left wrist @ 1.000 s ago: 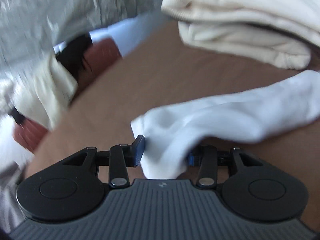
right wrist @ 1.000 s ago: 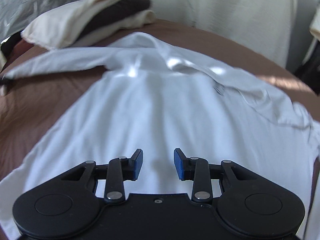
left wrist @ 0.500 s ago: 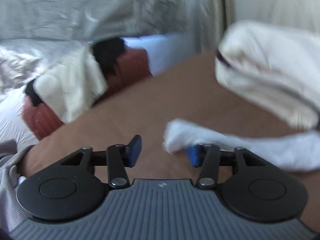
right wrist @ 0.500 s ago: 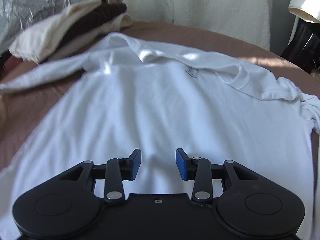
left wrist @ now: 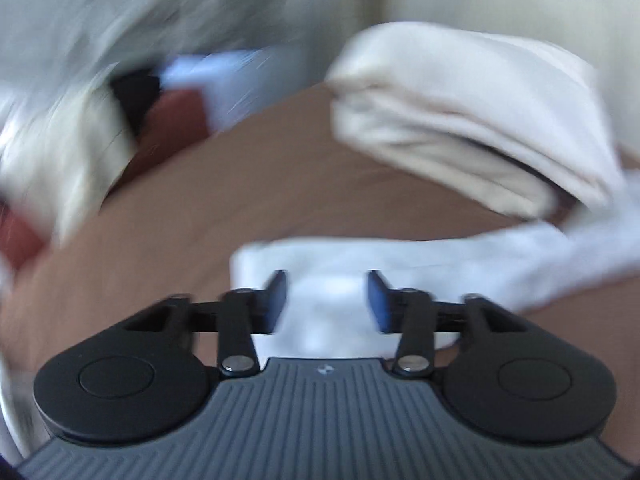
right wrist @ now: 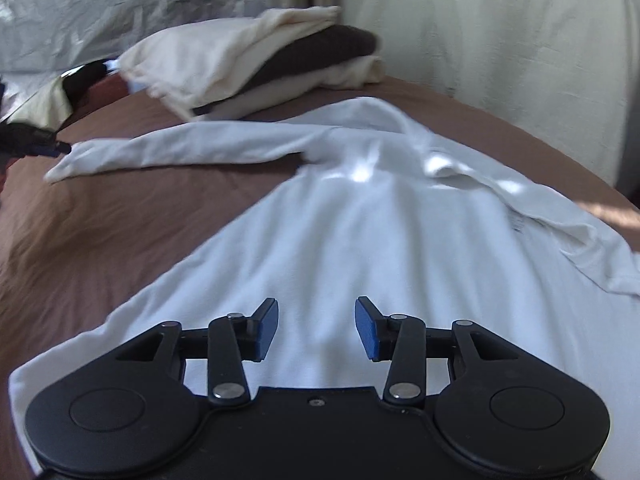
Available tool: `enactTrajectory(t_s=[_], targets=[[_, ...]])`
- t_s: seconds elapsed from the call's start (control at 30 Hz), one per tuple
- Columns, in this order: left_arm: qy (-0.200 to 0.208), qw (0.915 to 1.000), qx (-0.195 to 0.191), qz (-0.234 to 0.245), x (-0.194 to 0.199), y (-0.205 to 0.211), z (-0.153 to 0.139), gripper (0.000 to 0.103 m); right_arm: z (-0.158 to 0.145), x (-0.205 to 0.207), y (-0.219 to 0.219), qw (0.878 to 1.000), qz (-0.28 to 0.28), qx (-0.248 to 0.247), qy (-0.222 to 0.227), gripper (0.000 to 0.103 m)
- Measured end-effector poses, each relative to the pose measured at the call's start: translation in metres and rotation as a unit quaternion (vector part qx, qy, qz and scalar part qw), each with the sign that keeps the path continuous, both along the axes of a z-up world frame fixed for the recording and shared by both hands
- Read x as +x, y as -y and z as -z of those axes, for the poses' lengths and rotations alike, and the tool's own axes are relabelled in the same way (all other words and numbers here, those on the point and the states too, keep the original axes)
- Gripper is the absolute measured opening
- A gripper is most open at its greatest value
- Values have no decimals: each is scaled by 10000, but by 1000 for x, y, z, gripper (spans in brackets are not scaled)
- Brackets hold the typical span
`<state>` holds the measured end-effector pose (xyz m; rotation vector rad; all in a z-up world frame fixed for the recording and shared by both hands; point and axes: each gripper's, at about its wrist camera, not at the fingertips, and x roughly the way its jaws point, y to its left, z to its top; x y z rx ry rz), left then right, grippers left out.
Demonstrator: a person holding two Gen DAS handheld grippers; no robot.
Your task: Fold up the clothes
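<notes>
Since half a second ago the left gripper [left wrist: 323, 300] has swung back over the white sleeve's cuff [left wrist: 320, 280]; its blue pads now stand apart astride the soft cloth, the view smeared by motion. Seen from the right gripper [right wrist: 316, 328], jaws parted and holding nothing, the white shirt [right wrist: 380, 240] lies flat on the brown bedcover [right wrist: 100, 240], with folded cream and dark garments [right wrist: 256, 60] behind.

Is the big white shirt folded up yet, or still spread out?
Spread out. The white shirt lies flat on the brown bed, one sleeve stretched sideways. Only the stack of clothes behind it is folded.
</notes>
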<state>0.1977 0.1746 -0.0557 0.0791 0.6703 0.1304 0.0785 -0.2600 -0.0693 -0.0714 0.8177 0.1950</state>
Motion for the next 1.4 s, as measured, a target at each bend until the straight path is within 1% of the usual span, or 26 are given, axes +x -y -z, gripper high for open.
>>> enactTrajectory(t_s=[0.07,0.1,0.17,0.2,0.23,0.27,0.33,0.4,0.47,0.53,0.57,0.63,0.7,0.73,0.8,0.87,0.93,0.97,1.0,1.1,1.13,1.17,1.2,1.27,1.33,1.4], targets=[[65,9986,317,419,0,20,2,47,-4,-1,19,9993,360,36,41,47],[30,9978,268,601,1,28,2,48,-7,-2,30,9985,546,92,45,47],[-55,9949,-158,999,3,42,-1,48,-15,-6,54,9956,897,258,51,49],[-110,9923,-379,1174,6,53,-4,48,-20,-8,70,9931,1075,479,19,50],[-165,9889,-599,1348,9,63,-8,48,-23,-9,91,9873,1311,898,-72,54],[-220,9847,-819,1522,12,74,-11,49,-24,-9,115,9766,1599,1427,-172,60],[-331,9739,-1249,1863,18,97,-19,54,-25,-9,162,9451,2074,2507,-304,60],[-489,9651,-1336,2198,31,134,-28,55,-25,-6,205,9093,2289,3457,-343,60],[-392,9566,-1267,2595,47,172,-41,55,-30,-2,233,8853,2352,4004,-233,62],[-179,9465,-1132,3017,62,210,-55,62,-36,5,249,8794,2503,4050,-31,65],[-72,9406,-1057,3225,70,229,-61,71,-40,11,250,8864,2608,3823,-48,66],[60,9303,-648,3611,81,275,-62,77,-46,28,243,9248,2518,2842,-212,66],[-62,9145,-306,4033,94,319,-52,77,-48,39,226,9659,2025,1588,-283,66],[-156,9056,-150,4236,99,340,-46,77,-45,39,217,9771,1692,1244,-331,66],[-219,8889,253,4569,108,376,-32,77,-39,38,199,9918,1028,587,-490,65],[-35,8707,788,4854,114,400,-18,77,-30,38,179,9965,446,-314,-637,65],[154,8447,1292,5193,113,414,-1,77,-19,40,167,9888,29,-1375,-579,65],[252,8301,1544,5352,112,422,7,77,-14,41,162,9802,-177,-1897,-544,65],[425,8140,1830,5497,109,425,15,77,-9,41,163,9742,-268,-2187,-497,65],[1140,7577,2479,5928,92,423,34,77,6,43,175,9593,-353,-2782,-327,65],[1233,7452,2614,6010,89,421,37,77,11,46,179,9553,-331,-2922,-300,65],[1255,7391,2656,6062,86,418,38,77,17,51,183,9538,-297,-2974,-301,65],[1206,7377,2607,6109,84,414,36,77,23,55,187,9527,-263,-3012,-305,65],[962,7441,2449,6140,88,407,31,78,34,67,189,9538,-237,-2977,-337,65],[640,7482,2486,6118,95,405,31,85,47,80,186,9531,-270,-3000,-294,65],[572,7545,2479,6050,106,407,31,98,55,97,182,9500,-208,-3114,-132,62]])
